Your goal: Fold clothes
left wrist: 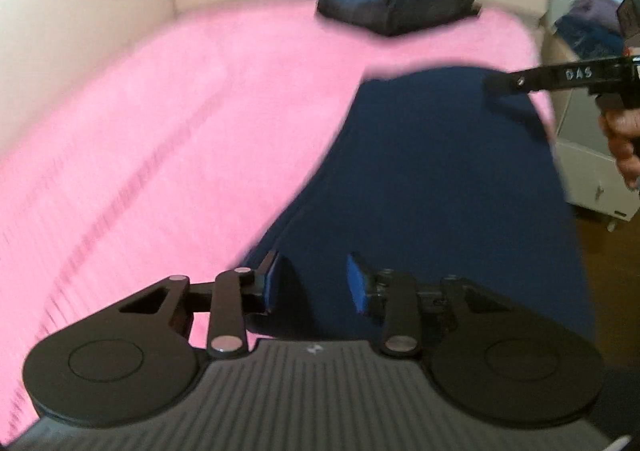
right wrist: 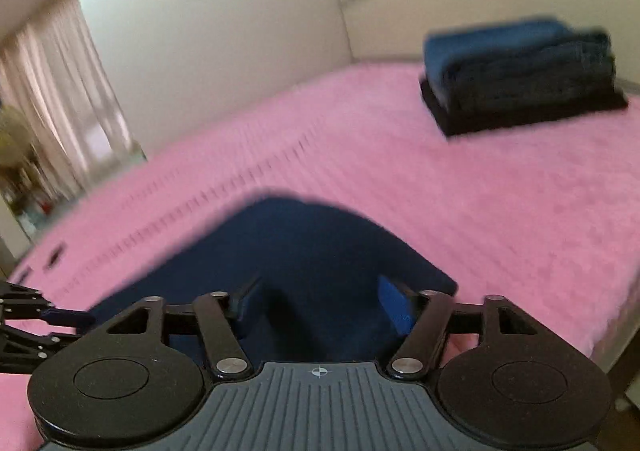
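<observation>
A navy garment [left wrist: 440, 179] lies spread on the pink bed cover [left wrist: 160, 123], reaching the bed's near edge. My left gripper [left wrist: 316, 285] hovers over its near part, open, its blue pads apart with nothing between them. My right gripper [right wrist: 320, 303] is also open, low over the garment's [right wrist: 312, 251] rounded far end. In the left wrist view the right gripper [left wrist: 516, 83] comes in from the right, held by a hand [left wrist: 624, 147]. A stack of folded dark clothes [right wrist: 520, 71] sits at the far side of the bed. Both views are motion-blurred.
A cream headboard [right wrist: 240, 31] runs behind the bed. A white cabinet [left wrist: 592, 171] and a heap of loose clothes [left wrist: 592, 11] stand right of the bed, above wooden floor [left wrist: 612, 271]. Curtains [right wrist: 52, 91] hang at the left. The left gripper's tip [right wrist: 60, 317] shows at the right wrist view's left edge.
</observation>
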Motion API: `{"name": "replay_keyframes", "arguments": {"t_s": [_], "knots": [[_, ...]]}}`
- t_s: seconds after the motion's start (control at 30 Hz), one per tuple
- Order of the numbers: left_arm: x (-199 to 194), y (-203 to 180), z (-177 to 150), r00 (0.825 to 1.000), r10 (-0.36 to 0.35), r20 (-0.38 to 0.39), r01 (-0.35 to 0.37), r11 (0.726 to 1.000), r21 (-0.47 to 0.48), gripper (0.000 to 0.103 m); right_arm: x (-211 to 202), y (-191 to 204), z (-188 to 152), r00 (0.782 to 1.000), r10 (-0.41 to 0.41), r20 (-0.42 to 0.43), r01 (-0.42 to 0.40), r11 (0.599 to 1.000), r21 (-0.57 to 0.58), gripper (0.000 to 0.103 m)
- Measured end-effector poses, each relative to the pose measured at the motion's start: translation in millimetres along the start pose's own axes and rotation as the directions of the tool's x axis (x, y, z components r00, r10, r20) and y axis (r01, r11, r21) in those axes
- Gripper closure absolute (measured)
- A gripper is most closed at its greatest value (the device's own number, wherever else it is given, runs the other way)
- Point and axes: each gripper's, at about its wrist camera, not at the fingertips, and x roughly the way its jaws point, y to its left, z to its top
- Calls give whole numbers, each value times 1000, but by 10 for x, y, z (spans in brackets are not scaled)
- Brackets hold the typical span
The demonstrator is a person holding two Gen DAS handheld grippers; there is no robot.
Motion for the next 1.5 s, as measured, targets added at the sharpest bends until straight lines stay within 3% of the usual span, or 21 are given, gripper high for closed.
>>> {"name": "replay_keyframes", "arguments": {"t_s": [0.27, 0.4, 0.5, 0.57, 0.6, 0.67, 0.7, 0.77, 0.83, 0.97, 1.03, 1.1, 1.17, 1.23, 1.4, 1.5], "knots": [[52, 18, -64, 1000, -9, 18, 10, 999, -38, 74, -55, 26, 208, 999, -7, -38, 6, 1000, -27, 42], [-113, 26, -51, 1000, 5, 29, -3, 998, -58, 74, -230, 79, 283, 999, 11, -30, -12, 999, -38, 42], [-338, -79, -133, 998, 34, 46, -34, 999, -13, 69, -505, 186, 155, 998, 63, -23, -65, 987, -145, 39], [-522, -222, -256, 996, 55, 67, -60, 996, 66, 67, -672, 318, -8, 996, 71, -46, -81, 949, -306, 22], [-603, -297, -320, 995, 63, 78, -71, 992, 101, 65, -747, 391, -95, 996, 73, -59, -90, 917, -389, 21], [-765, -473, -462, 993, 58, 100, -74, 983, 167, 60, -855, 539, -272, 993, 67, -94, -108, 827, -551, 21], [-822, -567, -537, 993, 49, 109, -70, 979, 193, 56, -898, 631, -377, 992, 64, -110, -120, 761, -637, 21], [-911, -762, -689, 991, 35, 126, -64, 970, 234, 50, -944, 819, -603, 988, 79, -132, -153, 599, -786, 21], [-934, -930, -805, 990, 41, 137, -74, 967, 244, 48, -959, 1007, -832, 984, 87, -155, -178, 410, -895, 21], [-903, -1185, -943, 987, 50, 149, -88, 962, 259, 42, -780, 1251, -1212, 985, 68, -160, -165, 89, -982, 21], [-891, -1288, -988, 985, 48, 163, -95, 952, 290, 36, -670, 1323, -1317, 987, 59, -152, -152, -5, -988, 21], [-904, -1358, -1021, 982, 45, 182, -104, 940, 326, 32, -598, 1391, -1286, 982, 73, -172, -172, -1, -985, 22], [-921, -1397, -1039, 978, 58, 199, -127, 928, 351, 27, -543, 1467, -1189, 976, 65, -209, -212, 41, -976, 64], [-939, -1410, -1044, 976, 66, 207, -141, 918, 370, 26, -511, 1547, -1100, 970, 55, -235, -239, 84, -967, 78], [-1011, -1455, -1061, 959, 112, 260, -215, 885, 412, 22, -510, 1729, -849, 970, 103, -220, -238, 238, -942, 84], [-1043, -1493, -1060, 936, 154, 315, -291, 845, 450, 17, -537, 1969, -709, 967, 158, -199, -239, 296, -925, 84]]}}
